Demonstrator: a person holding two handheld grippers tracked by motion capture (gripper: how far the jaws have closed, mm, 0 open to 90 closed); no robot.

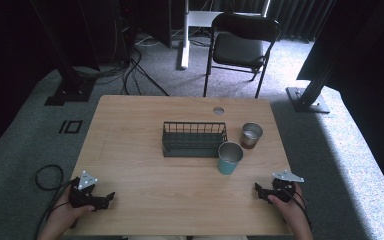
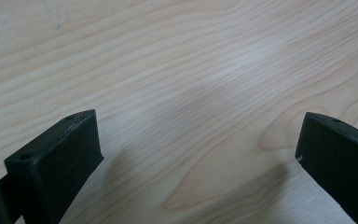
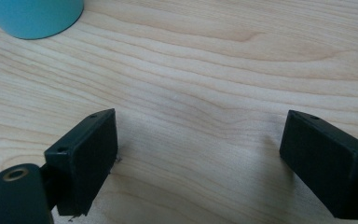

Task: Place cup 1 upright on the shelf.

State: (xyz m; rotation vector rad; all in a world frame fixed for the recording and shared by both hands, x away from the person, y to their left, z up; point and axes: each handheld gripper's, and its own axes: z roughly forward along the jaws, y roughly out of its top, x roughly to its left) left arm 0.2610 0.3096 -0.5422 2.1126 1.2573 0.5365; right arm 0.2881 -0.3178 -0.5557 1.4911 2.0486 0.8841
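Observation:
A dark wire rack (image 1: 194, 139) stands in the middle of the wooden table (image 1: 130, 150). A teal cup (image 1: 229, 158) sits upright at the rack's front right corner, and its base (image 3: 32, 16) appears at the top left of the right gripper view. A copper-coloured metal cup (image 1: 251, 135) stands to the rack's right. My left gripper (image 1: 109, 198) rests near the front left edge, open, with bare wood between its jaws (image 2: 198, 140). My right gripper (image 1: 258, 189) rests at the front right, open and holding nothing (image 3: 200, 144).
A round cable hole (image 1: 218, 110) lies near the table's far edge. A black folding chair (image 1: 241, 47) stands on the carpet beyond the table. Black stand legs (image 1: 307, 95) and cables (image 1: 130, 75) flank the far side.

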